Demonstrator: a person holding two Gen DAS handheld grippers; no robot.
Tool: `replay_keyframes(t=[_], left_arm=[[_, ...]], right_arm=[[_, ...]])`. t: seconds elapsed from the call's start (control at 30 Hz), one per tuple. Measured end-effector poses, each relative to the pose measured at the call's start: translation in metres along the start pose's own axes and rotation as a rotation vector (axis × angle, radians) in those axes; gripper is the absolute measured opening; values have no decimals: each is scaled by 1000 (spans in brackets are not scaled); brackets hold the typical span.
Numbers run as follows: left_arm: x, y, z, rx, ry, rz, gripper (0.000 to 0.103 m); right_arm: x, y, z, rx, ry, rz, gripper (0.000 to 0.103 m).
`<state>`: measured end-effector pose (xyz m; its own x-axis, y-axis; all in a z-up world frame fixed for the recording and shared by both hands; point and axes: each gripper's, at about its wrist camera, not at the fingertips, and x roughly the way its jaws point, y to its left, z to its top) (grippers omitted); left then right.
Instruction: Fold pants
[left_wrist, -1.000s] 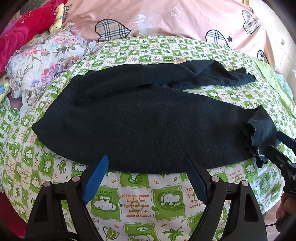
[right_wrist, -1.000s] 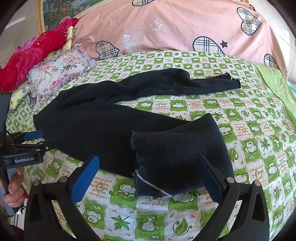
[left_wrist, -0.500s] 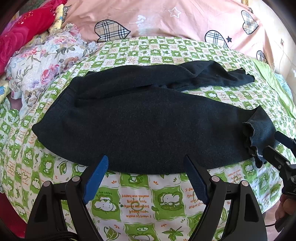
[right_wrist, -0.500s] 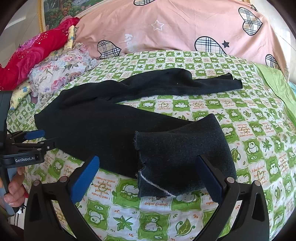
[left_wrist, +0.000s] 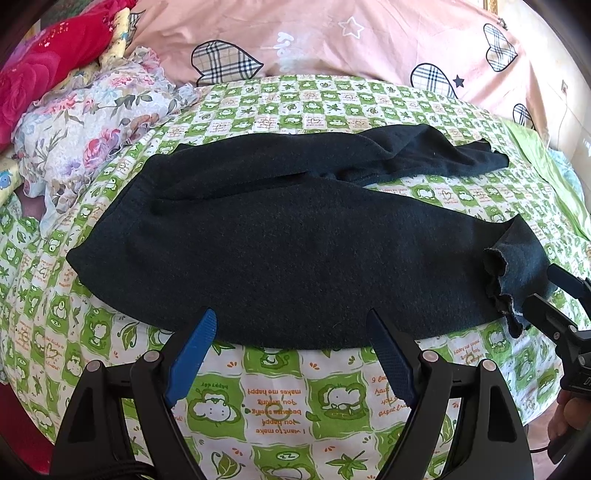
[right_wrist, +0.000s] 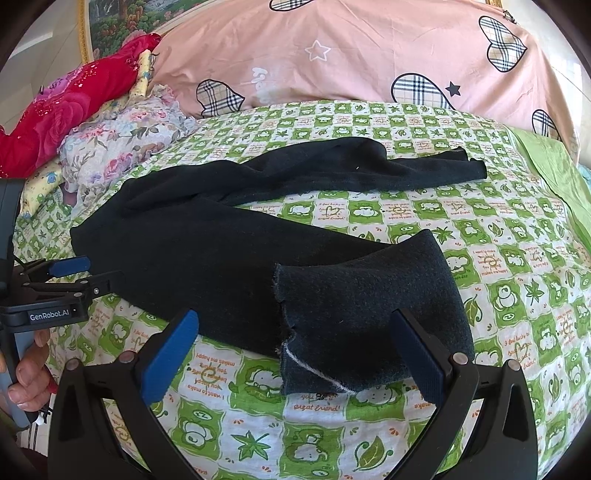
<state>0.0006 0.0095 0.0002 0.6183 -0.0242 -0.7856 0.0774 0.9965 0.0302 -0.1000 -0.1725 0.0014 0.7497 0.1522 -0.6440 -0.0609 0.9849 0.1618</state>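
Pants (left_wrist: 295, 251), dark fleece, lie across the green-checked bedsheet (left_wrist: 277, 398). Nearest, the left gripper (left_wrist: 291, 332) and right gripper (right_wrist: 295, 332) both hover with jaws spread wide, holding nothing. To fold cleanly, I judge, pinch the near leg's cuff (right_wrist: 369, 314) (its hem frayed) and carry it over the far leg (right_wrist: 369, 170), which angles apart.

Left gripper (left_wrist: 291, 332): jaws spread wide, blue pads facing inward, nothing between them. Right gripper (right_wrist: 295, 334): jaws likewise spread wide, empty. A hand (right_wrist: 27, 373) wraps the left gripper's handle; fingers (left_wrist: 565, 417) show at the right gripper's handle.
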Motion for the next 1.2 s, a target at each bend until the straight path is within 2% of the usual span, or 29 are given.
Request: replay_keyframes(t=[0.47,0.63,0.87,0.97,1.1,1.2], left_arm=[[0,-3,4,7,8,-19,84],[-1,-15,15,37,14,-66,84],[5,-48,41,89,53,-187,84],[9,-67,49,125,80,-232,84],[18,-96,56,179,122,-288,84],[29,-117,59,217,160,-309,84]], right_arm=[[-1,-1,0,9,0,-2,103],[-5,-11,-7,16,3,-11,103],[-14,-21,-22,6,11,-26,102],[-16,-23,-30,-16,18,-42,95],[-13,-26,-36,-23,34,-37,81],[-10,-24,-38,-36,37,-26,77]])
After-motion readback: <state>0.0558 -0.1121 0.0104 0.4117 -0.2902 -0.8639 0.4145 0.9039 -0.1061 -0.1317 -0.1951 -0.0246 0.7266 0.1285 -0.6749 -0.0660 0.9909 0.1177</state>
